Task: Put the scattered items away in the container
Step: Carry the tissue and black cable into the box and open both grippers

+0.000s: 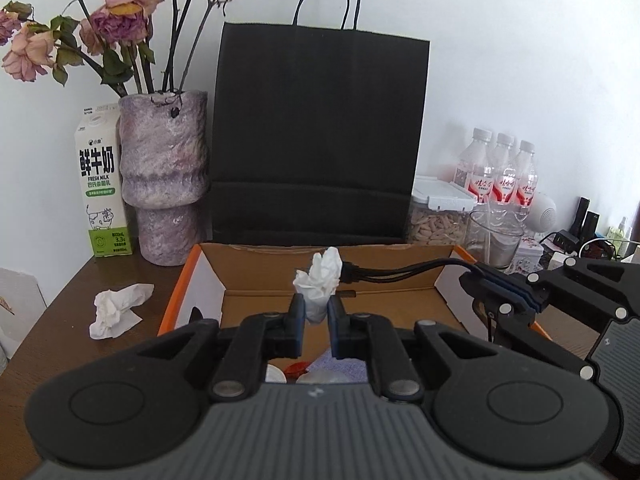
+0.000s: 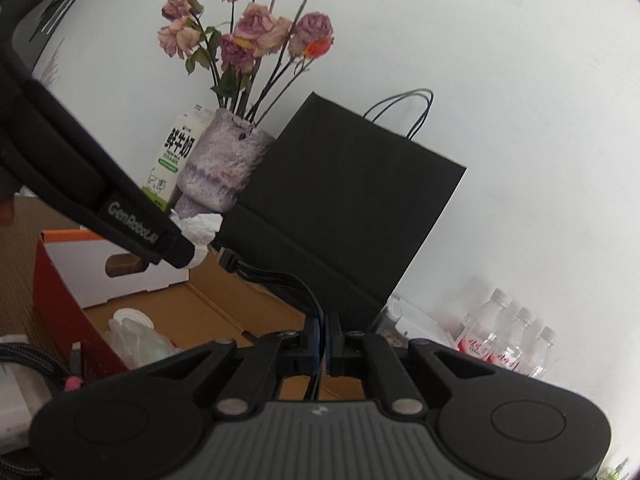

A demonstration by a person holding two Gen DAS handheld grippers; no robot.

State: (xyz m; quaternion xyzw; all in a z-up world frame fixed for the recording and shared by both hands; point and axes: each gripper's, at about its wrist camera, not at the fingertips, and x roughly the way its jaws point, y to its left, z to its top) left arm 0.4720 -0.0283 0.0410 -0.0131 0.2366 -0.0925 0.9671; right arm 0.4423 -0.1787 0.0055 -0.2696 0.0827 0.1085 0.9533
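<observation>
My left gripper (image 1: pixel 317 314) is shut on a crumpled white tissue (image 1: pixel 320 278) and holds it over the open cardboard box (image 1: pixel 180 292) with the orange rim. From the right, my right gripper (image 1: pixel 480 286) reaches over the box, shut on a bundle of black cables (image 1: pixel 400 271) whose free end points at the tissue. In the right wrist view the right gripper (image 2: pixel 324 338) pinches the cables (image 2: pixel 276 276), and the left gripper (image 2: pixel 184 250) comes in from the upper left with the tissue (image 2: pixel 202 230). A second crumpled tissue (image 1: pixel 116 312) lies on the table left of the box.
A black paper bag (image 1: pixel 320 136) stands right behind the box. Beside it are a purple vase (image 1: pixel 164 184) of dried roses and a milk carton (image 1: pixel 102 192). Right of the bag are a snack tub (image 1: pixel 436 216), a glass (image 1: pixel 494 240) and water bottles (image 1: pixel 496 172). Plastic wrap (image 2: pixel 132 330) lies inside the box (image 2: pixel 52 280).
</observation>
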